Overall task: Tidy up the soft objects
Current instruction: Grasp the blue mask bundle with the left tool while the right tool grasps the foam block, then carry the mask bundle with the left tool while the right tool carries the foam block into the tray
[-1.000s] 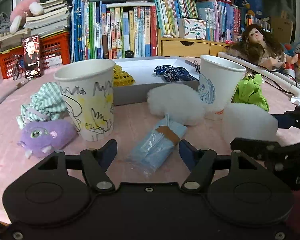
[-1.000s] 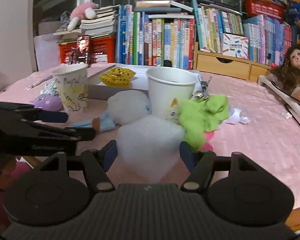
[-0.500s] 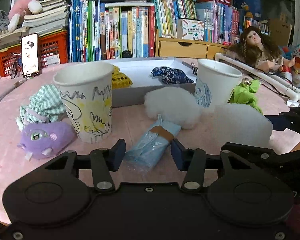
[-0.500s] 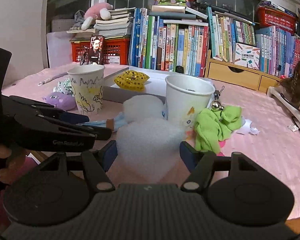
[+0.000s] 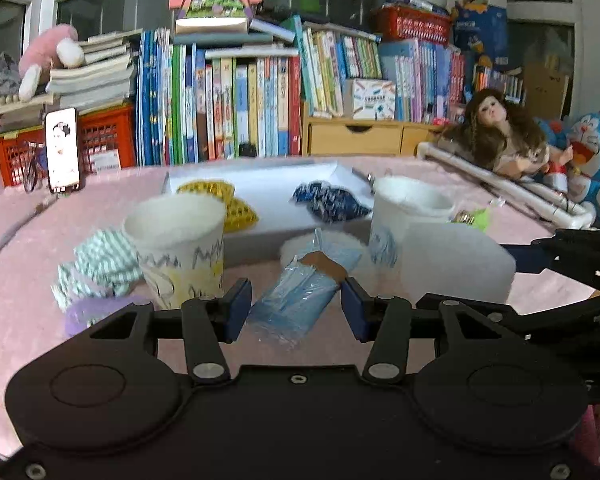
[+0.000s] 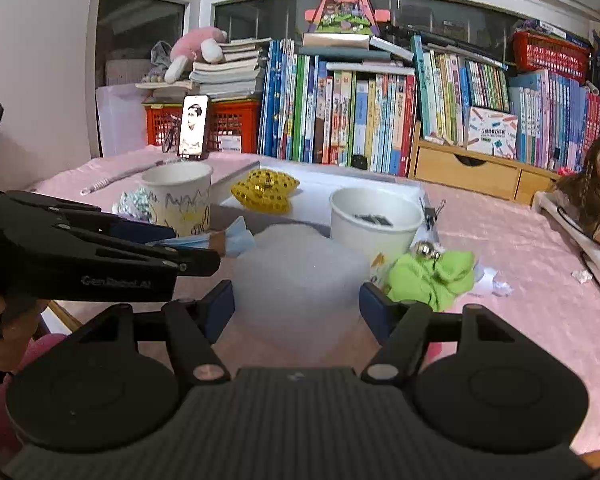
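My left gripper (image 5: 296, 312) is shut on a blue plastic-wrapped pack (image 5: 300, 296) and holds it above the pink table. My right gripper (image 6: 296, 308) is shut on a white foam block (image 6: 300, 280), which also shows in the left wrist view (image 5: 456, 264). A white tray (image 5: 268, 192) at the back holds a yellow sequin pouch (image 6: 266, 190) and a dark blue cloth (image 5: 328, 200). A white fluffy ball (image 5: 296, 246) lies behind the pack. A green cloth toy (image 6: 436, 272), a striped cloth (image 5: 100, 264) and a purple plush (image 5: 96, 310) lie on the table.
A drawn-on paper cup (image 5: 178, 244) stands left, a white paper cup (image 6: 374, 220) with dark clips inside stands right. Books (image 5: 240, 100), a wooden drawer unit (image 5: 356, 136), a doll (image 5: 500, 136) and a phone (image 5: 62, 150) line the back.
Both grippers have risen, lifting the blue pack and the foam block off the table. The left gripper closed on the pack during the last second.
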